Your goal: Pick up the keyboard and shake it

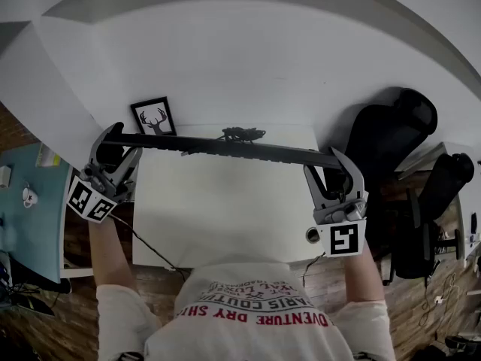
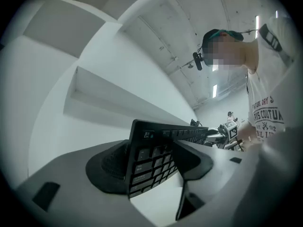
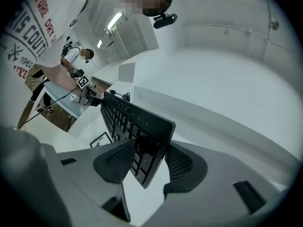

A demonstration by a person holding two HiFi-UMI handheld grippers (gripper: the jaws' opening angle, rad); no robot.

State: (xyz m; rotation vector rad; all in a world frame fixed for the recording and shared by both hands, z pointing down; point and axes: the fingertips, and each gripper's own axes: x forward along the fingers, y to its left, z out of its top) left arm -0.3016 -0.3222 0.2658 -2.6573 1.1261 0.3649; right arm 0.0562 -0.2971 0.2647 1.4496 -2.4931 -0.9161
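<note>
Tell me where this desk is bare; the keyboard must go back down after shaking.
The white desk top is bare across its middle, between the lifted black keyboard and the near edge. Crowded: the framed deer picture at the back left corner, the dark cable tangle at the back edge.

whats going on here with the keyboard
A person holds a black keyboard up over the white desk, turned on its edge. The left gripper is closed on one end and the right gripper on the other. A small deer picture sits by the desk's far left corner.
</note>
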